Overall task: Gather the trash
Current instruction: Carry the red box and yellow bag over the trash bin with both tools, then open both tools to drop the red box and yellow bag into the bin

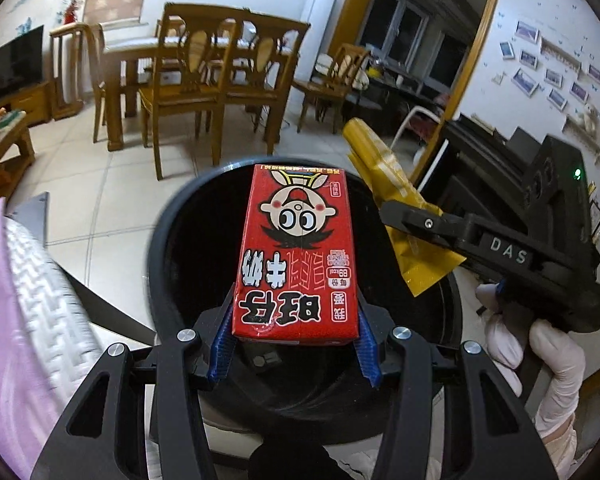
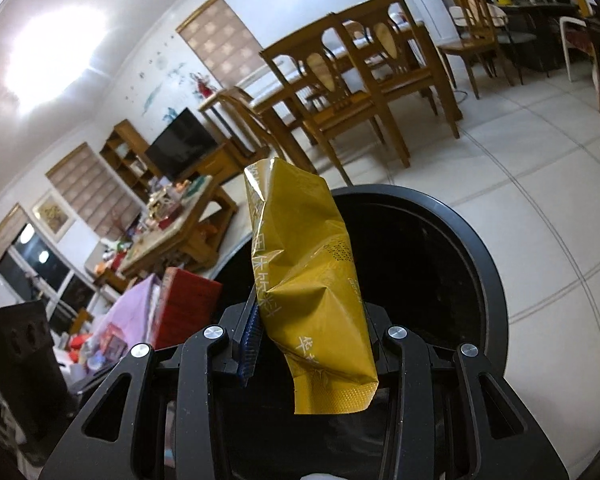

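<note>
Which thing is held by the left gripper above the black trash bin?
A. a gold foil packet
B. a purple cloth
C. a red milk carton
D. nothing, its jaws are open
C: the left gripper has its jaws shut on the red milk carton over the black trash bin, while the gold foil packet is in the right gripper.

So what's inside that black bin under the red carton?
Nothing I can make out. The bin looks dark inside in both views, and the red carton in the left gripper and the gold wrapper in the right gripper cover much of its opening.
</note>
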`<state>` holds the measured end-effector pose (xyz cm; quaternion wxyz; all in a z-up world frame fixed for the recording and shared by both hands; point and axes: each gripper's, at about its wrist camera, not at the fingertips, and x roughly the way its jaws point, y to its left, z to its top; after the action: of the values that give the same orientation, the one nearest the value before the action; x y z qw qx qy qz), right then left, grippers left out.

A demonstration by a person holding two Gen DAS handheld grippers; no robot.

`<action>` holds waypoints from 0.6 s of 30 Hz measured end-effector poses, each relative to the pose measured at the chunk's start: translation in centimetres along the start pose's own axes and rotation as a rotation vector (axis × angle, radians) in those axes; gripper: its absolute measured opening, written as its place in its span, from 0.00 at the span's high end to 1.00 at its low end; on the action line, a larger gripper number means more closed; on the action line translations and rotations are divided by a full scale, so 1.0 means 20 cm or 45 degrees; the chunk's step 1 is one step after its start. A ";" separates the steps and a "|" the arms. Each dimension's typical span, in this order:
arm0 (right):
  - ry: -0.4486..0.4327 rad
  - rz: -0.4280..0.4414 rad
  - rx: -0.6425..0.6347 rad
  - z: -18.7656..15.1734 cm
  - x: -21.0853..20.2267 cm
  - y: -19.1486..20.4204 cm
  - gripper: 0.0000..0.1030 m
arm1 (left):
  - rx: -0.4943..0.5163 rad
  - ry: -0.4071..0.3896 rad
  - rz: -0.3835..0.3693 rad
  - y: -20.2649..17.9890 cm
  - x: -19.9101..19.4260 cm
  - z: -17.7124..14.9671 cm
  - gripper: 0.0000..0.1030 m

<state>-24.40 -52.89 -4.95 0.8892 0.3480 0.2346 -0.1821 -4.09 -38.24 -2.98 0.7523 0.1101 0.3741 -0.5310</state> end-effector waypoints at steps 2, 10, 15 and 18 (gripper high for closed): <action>0.021 -0.016 0.002 0.00 0.02 -0.01 0.63 | 0.001 0.027 0.011 -0.01 0.04 0.00 0.52; 0.060 -0.051 -0.002 -0.02 0.11 0.05 0.63 | 0.016 0.102 0.046 -0.04 0.11 0.01 0.52; 0.068 -0.061 0.002 -0.01 0.13 0.08 0.63 | 0.028 0.122 0.060 -0.06 0.13 0.01 0.52; 0.070 -0.065 -0.002 -0.01 0.14 0.08 0.62 | 0.035 0.128 0.064 -0.08 0.15 0.02 0.51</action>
<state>-21.44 -52.09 -5.85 0.8778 0.3461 0.2680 -0.1947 -4.74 -41.23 -4.29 0.7441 0.1563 0.4014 -0.5106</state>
